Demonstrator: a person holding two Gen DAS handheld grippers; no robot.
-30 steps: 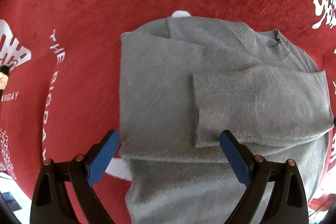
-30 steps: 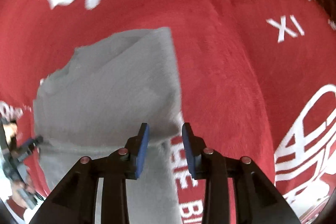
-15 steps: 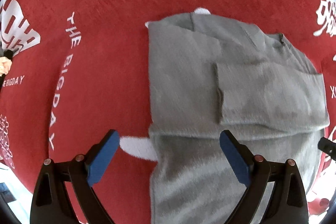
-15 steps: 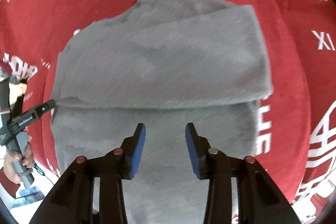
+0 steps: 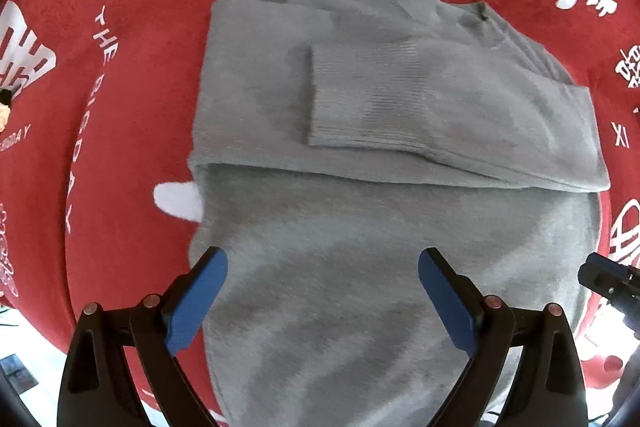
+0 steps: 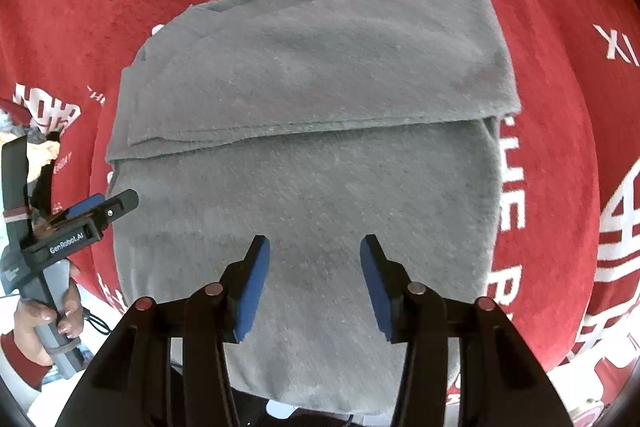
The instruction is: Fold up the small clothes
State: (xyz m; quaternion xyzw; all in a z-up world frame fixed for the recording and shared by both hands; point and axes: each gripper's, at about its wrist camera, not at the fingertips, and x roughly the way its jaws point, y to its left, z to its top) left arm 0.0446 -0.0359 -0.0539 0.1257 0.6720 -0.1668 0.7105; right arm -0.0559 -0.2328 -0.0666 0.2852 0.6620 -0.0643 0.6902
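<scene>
Under me the sweater [image 5: 360, 227] is soft grey knit — fuzzy and matt, its cuff [image 5: 360, 99] ribbed. The red cloth [image 5: 140, 107] beneath looks plush, velvety, with flat white print. My claw's pads [image 6: 250, 291] are matt blue, on black plastic arms.

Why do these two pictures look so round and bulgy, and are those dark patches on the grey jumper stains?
Left wrist view: fisheye lens bends the red cloth into a bowl, with black corners; the dark patches on the grey jumper look like soft shadows, though stains cannot be ruled out. Right wrist view: same bulge, the jumper's nap slightly smeared, white print sharp enough to read.
</scene>
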